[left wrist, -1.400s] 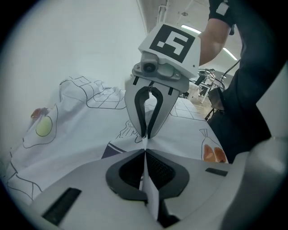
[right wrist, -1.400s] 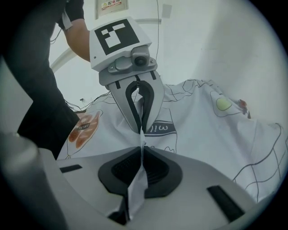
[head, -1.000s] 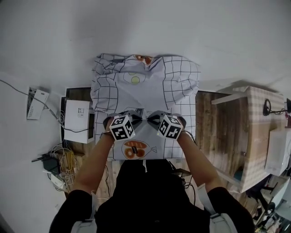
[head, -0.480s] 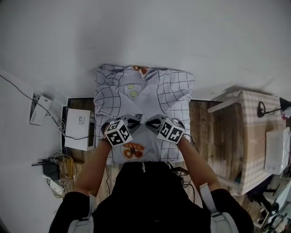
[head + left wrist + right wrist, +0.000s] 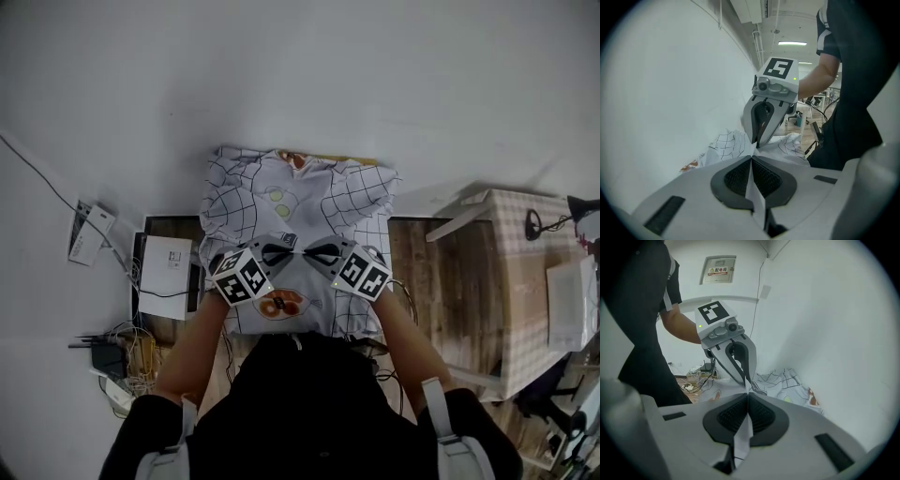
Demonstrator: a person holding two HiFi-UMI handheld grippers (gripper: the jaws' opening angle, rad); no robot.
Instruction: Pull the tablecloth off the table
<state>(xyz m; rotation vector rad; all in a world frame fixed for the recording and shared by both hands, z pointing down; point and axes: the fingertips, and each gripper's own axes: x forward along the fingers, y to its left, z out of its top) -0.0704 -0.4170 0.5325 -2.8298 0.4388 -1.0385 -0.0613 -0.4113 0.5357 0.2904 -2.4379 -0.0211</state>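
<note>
The tablecloth (image 5: 309, 202) is white with a black grid and food prints. It lies crumpled over the small table, whose tan far edge (image 5: 361, 161) just shows. My left gripper (image 5: 278, 247) and right gripper (image 5: 322, 249) meet tip to tip over the cloth's near middle, each shut on a pinched fold. In the left gripper view the pads (image 5: 738, 177) clamp a thin white fold of cloth (image 5: 753, 185), with the right gripper (image 5: 757, 143) facing them. The right gripper view shows the same: a fold of cloth (image 5: 743, 430) between shut pads (image 5: 761, 416), the bunched cloth (image 5: 787, 383) beyond.
A white box (image 5: 167, 277) and a tangle of cables (image 5: 122, 352) lie on the floor at the left. A power strip (image 5: 89, 234) rests against the wall. At the right stands a second table with a checked cover (image 5: 534, 281) on the wooden floor (image 5: 436, 272).
The cloth has bunched up and drawn in toward the person; its far corners have crumpled inward. Both grippers stay shut on it, close together.
</note>
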